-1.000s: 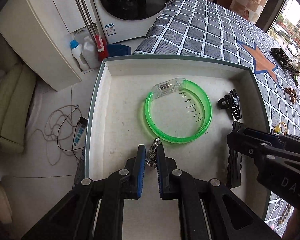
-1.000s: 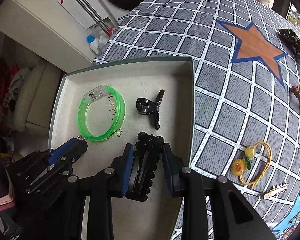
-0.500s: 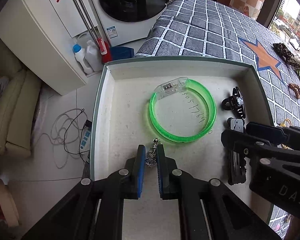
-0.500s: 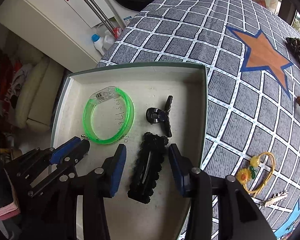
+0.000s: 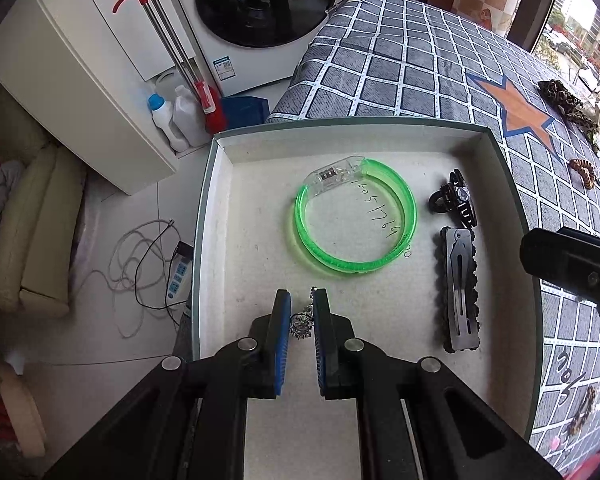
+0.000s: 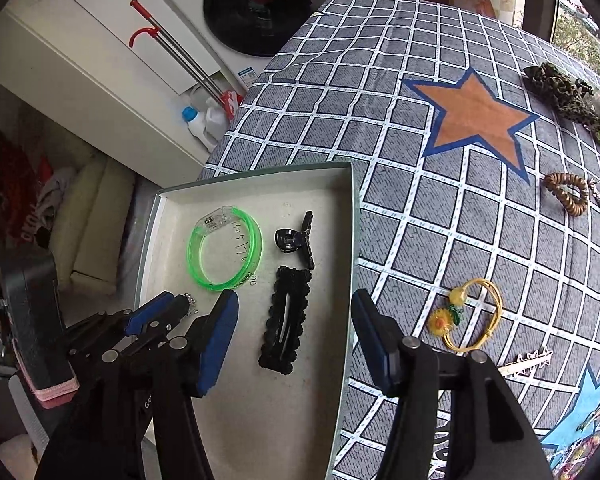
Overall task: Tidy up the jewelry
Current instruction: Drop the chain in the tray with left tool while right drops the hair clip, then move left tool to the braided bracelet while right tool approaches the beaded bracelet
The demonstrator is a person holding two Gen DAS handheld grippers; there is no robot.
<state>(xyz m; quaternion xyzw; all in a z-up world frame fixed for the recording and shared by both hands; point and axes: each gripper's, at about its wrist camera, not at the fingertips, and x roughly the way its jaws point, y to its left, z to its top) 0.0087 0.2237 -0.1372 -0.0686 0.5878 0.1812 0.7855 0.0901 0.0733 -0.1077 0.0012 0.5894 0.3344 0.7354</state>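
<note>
The silver charm sits clamped between the blue pads of the left gripper, low over the near-left floor of the tray, just short of the green bangle. The black snap clip lies flat on the tray floor, right of the bangle and touching neither pad of the right gripper, whose fingers stand wide apart above it. The claw clip lies just beyond the snap clip. On the checked cloth, right of the tray, lies a yellow hair tie.
</note>
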